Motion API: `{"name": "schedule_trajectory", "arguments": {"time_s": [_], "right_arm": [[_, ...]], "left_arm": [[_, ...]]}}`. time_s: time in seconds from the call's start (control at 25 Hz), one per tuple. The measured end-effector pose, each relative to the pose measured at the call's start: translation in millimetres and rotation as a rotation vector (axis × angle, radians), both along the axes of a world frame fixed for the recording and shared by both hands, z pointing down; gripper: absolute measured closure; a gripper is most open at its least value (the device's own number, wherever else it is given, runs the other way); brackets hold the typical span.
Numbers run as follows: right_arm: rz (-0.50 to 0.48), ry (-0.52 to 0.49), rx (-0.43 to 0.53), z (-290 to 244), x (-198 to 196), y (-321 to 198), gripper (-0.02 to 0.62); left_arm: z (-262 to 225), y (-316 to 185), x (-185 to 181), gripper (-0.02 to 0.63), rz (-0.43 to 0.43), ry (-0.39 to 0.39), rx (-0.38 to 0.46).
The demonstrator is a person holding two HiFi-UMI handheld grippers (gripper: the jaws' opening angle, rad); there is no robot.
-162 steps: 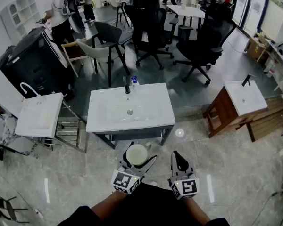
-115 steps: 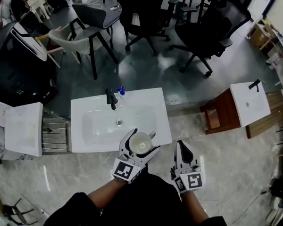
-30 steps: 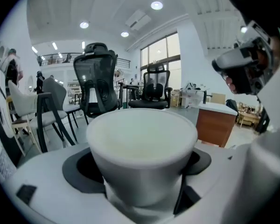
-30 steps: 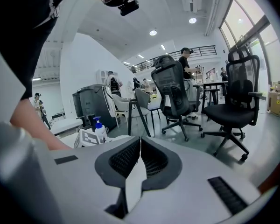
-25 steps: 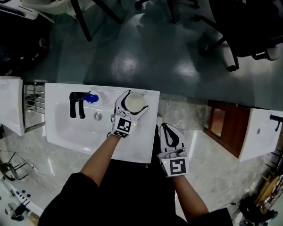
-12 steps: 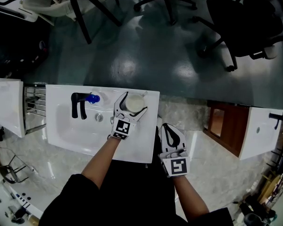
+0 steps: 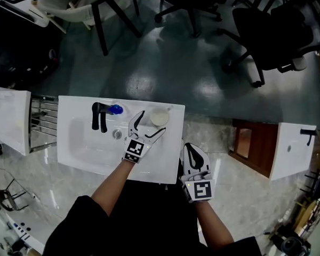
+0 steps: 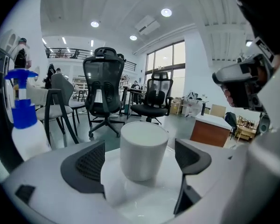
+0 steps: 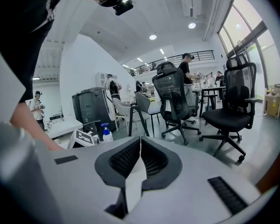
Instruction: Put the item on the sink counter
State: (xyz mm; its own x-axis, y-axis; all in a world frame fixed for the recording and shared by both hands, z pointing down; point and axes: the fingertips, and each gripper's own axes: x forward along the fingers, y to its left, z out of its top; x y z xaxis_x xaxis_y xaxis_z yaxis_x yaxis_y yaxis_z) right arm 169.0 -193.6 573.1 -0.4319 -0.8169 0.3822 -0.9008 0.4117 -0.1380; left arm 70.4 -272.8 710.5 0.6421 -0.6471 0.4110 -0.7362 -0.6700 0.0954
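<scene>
A white cup (image 7: 159,116) stands upright on the far right corner of the white sink counter (image 7: 80,153). My left gripper (image 7: 151,123) is open just behind the cup. In the left gripper view the cup (image 8: 142,150) sits between the two spread jaws with a gap on each side, resting on the counter (image 8: 130,192). My right gripper (image 7: 194,154) hangs shut and holds nothing, off the counter's near right corner. In its own view my right gripper (image 9: 140,146) has its pads pressed together.
A black faucet (image 7: 98,116) and a blue-capped spray bottle (image 7: 116,109) stand at the counter's back, left of the cup. Another white sink (image 7: 10,116) is at the left, and a wooden cabinet (image 7: 250,143) with a sink (image 7: 290,148) at the right. Office chairs (image 7: 272,36) stand beyond.
I walked up to the sink carrying the cup in my left gripper. In the last half second its jaws opened and drew back slightly, leaving the cup standing on the counter.
</scene>
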Motion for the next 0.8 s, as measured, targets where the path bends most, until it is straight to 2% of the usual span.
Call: {"name": "schedule_trajectory", "arguments": {"time_s": [0.28,0.36,0.52,0.64,0.8], "right_arm": [[0.115,-0.012,0.034,-29,3,21,0.563],[0.125,-0.006,0.017,-36,0,28,0.563],[0.133,-0.003,0.041,-43,-8,39,0.563],[0.145,-0.003,0.055,-52,-18,50,0.563],[0.151,-0.005,0.079,-66,-40,63,0.563]], "left_arm": [[-53,42,-12,0.149,-0.005,0.105,0.000],[-71,54,-18,0.149,-0.010,0.135,0.013],[-105,69,-35,0.150,-0.028,0.157,0.049],[-124,83,-52,0.150,-0.053,0.163,0.044],[-157,103,-78,0.150,-0.076,0.210,0.047]]}}
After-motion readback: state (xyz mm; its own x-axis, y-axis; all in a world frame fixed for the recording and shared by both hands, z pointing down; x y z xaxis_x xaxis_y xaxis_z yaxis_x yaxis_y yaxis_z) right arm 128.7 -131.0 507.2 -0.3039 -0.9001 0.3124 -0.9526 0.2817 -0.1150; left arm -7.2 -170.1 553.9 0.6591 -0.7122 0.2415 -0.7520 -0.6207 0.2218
